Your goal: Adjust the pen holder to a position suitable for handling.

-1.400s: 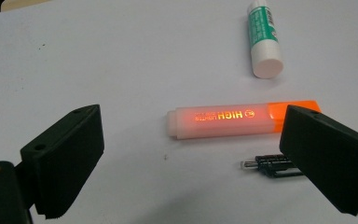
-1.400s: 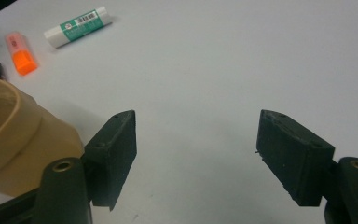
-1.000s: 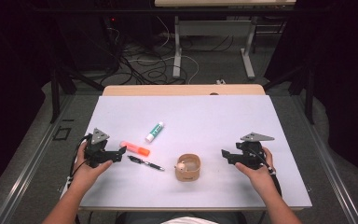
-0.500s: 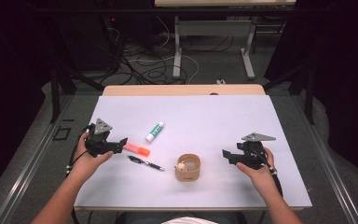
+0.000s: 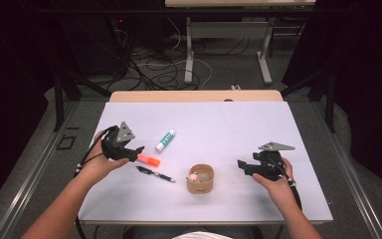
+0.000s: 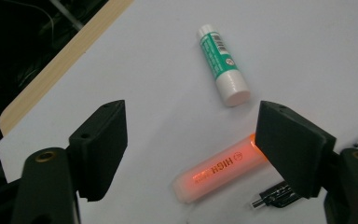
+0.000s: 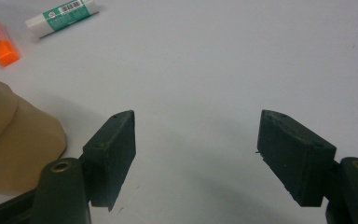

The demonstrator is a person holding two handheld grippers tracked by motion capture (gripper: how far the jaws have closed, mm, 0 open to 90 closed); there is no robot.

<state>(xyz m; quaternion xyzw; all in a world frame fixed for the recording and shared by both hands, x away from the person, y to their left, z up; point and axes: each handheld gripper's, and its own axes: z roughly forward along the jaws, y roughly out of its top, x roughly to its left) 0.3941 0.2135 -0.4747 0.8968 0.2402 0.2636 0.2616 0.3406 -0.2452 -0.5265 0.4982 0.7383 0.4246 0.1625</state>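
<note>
An orange highlighter (image 5: 149, 160) lies on the white table (image 5: 219, 124), left of centre. My left gripper (image 5: 137, 149) hovers just over its left end. In the left gripper view the highlighter (image 6: 219, 172) lies below and between the jaws, one end behind the right-hand jaw. That gripper (image 6: 191, 135) is open; its jaws have just been closing, and the pads press on nothing. A green-and-white glue stick (image 5: 164, 141) lies just beyond it. A black pen (image 5: 155, 174) lies nearer the person. My right gripper (image 5: 241, 166) rests open and empty at the right.
A round tan cup (image 5: 200, 179) stands between the two hands, close to the left of the right gripper's jaws (image 7: 14, 140). The table's wooden far edge (image 5: 194, 95) lies beyond the white sheet. Cables and desk legs lie on the dark floor behind.
The left hand has lifted and moved away from the person and rightward, bringing its jaws over the highlighter's end. The right hand has stayed put.
</note>
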